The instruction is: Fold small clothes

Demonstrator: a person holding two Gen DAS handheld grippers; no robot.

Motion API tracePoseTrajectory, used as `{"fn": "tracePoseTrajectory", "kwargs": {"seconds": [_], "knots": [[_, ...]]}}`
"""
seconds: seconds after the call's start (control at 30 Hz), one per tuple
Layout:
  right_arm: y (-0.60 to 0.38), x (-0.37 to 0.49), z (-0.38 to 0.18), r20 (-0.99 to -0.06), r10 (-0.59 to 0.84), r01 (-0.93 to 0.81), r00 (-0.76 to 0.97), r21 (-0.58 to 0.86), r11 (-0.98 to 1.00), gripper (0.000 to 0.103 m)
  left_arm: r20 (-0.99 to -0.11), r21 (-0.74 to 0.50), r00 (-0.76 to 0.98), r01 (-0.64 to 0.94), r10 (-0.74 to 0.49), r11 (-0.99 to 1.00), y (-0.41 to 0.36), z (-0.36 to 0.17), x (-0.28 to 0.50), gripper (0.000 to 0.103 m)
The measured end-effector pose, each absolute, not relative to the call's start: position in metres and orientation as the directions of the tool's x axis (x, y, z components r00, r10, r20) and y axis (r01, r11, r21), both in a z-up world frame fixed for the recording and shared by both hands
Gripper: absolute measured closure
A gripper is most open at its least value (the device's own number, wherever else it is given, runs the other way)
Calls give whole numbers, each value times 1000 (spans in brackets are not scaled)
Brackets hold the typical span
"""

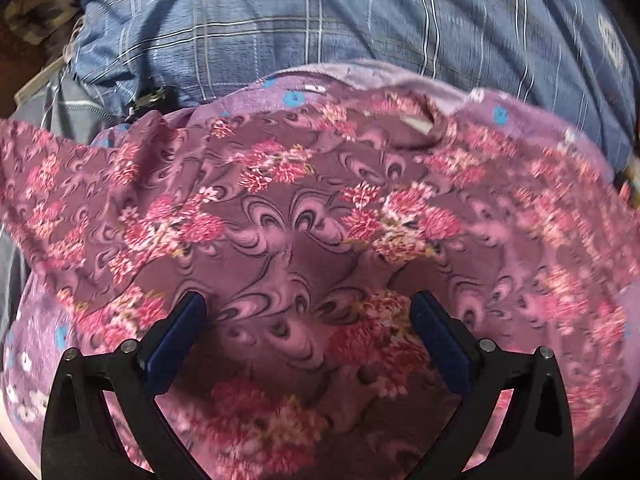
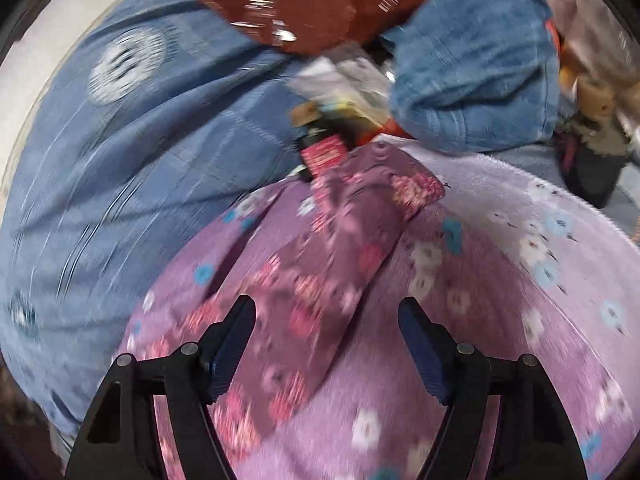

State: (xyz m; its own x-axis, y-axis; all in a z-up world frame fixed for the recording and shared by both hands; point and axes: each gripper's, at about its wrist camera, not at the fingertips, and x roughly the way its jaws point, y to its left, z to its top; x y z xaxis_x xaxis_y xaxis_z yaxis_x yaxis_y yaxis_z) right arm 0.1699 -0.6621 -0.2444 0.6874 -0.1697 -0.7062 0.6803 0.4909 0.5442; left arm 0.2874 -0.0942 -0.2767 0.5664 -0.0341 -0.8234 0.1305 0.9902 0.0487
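Note:
A small maroon garment with pink flower print (image 1: 304, 216) lies spread over a lilac flowered cloth (image 1: 36, 344), its round neckline at the far side. My left gripper (image 1: 308, 308) is open just above the garment's near part, holding nothing. In the right wrist view a sleeve or narrow part of the same garment (image 2: 320, 272) runs from the near left to the far middle on the lilac cloth (image 2: 500, 280). My right gripper (image 2: 326, 312) is open above it, empty. The view is blurred.
A blue checked bedsheet (image 1: 320, 24) lies beyond the cloth. A camouflage cloth (image 1: 40, 4) sits far left. In the right wrist view, blue denim clothing (image 2: 472, 80), a red-brown cloth (image 2: 312, 0) and small packets (image 2: 340, 92) crowd the far edge.

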Motion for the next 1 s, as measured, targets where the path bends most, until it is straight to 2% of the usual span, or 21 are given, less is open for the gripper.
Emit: {"fn": "tracePoseTrajectory", "kwargs": {"seconds": [0.07, 0.17, 0.2, 0.23, 0.27, 0.3, 0.43, 0.63, 0.73, 0.87, 1.0], "knots": [[-675, 179, -255, -706, -150, 683, 692, 573, 453, 35, -822, 50, 568, 133, -34, 990, -95, -280, 291, 0], [-690, 190, -266, -706, -165, 699, 689, 588, 407, 53, -808, 68, 589, 130, -22, 989, -99, -281, 295, 0], [-694, 191, -266, -699, -193, 707, 689, 588, 393, 65, -803, 72, 595, 129, -19, 989, -100, -283, 296, 0], [-696, 193, -267, -699, -206, 713, 685, 585, 386, 86, -799, 68, 602, 123, -20, 990, -100, -283, 295, 0], [-697, 194, -268, -702, -203, 715, 683, 585, 382, 95, -792, 58, 610, 112, -23, 992, -100, -284, 294, 0], [-694, 195, -267, -702, -206, 716, 682, 582, 385, 97, -787, 51, 616, 103, -23, 993, -99, -285, 293, 0], [-659, 194, -231, -624, -221, 638, 750, 593, 491, 99, -782, 29, 623, 82, -28, 996, -97, -286, 291, 0], [-554, 208, -161, -503, -33, 400, 864, 644, 652, 99, -817, 11, 574, 123, -62, 992, -88, -268, 291, 0], [-483, 219, -137, -465, 85, 272, 881, 646, 714, 99, -768, -63, 633, 83, -101, 995, -64, -244, 288, 0], [-386, 237, -129, -445, 224, 131, 867, 638, 759, 99, -701, -59, 712, -18, -28, 998, -26, -220, 289, 0], [-292, 248, -149, -458, 324, 58, 828, 644, 763, 99, -664, -34, 745, -113, 62, 993, 15, -209, 292, 0]]}}
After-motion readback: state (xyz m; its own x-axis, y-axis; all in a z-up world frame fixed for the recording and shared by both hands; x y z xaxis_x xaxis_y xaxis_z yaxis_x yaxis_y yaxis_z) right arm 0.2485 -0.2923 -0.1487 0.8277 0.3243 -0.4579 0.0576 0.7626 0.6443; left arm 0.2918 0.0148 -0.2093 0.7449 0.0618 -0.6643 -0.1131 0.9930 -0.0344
